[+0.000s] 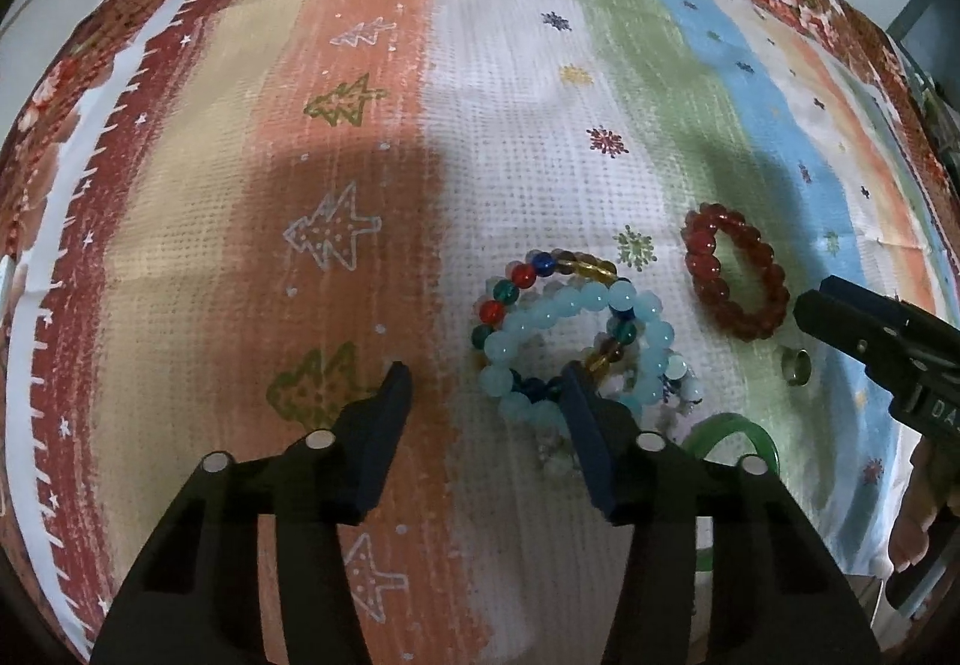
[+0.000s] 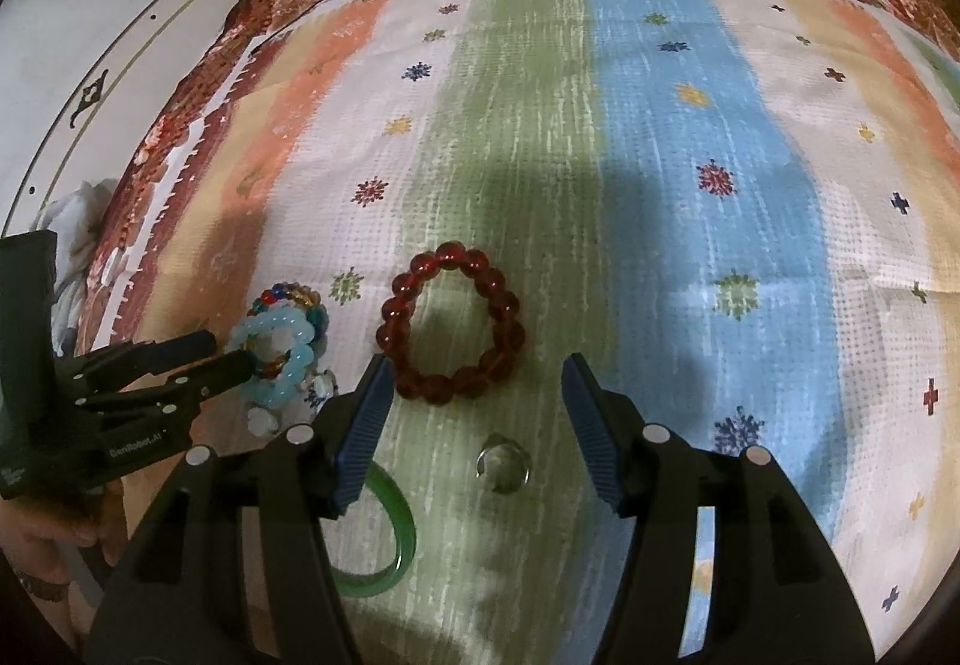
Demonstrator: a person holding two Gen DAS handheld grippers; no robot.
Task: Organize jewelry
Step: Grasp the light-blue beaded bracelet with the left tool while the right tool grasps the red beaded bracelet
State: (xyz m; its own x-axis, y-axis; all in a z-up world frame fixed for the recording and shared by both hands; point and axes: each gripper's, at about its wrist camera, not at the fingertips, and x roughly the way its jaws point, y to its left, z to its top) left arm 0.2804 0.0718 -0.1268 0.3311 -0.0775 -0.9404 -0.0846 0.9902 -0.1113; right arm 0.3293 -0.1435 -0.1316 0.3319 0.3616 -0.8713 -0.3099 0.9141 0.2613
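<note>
Lying on the striped cloth (image 2: 660, 185), the red bead bracelet (image 2: 451, 321) sits just ahead of the right claw (image 2: 477, 368), whose jaws stand apart and empty, a small ring (image 2: 503, 462) between them. Left of it, stacked blue and multicoloured bracelets (image 1: 570, 341) lie beside the left claw (image 1: 486, 380), jaws apart, one finger (image 1: 585, 425) over the beads; whether it touches them I cannot tell. A green bangle (image 2: 384, 539) lies nearer.

bracelets (image 2: 451, 321) on cloth (image 2: 660, 125), ring (image 2: 503, 464) nearby
</note>
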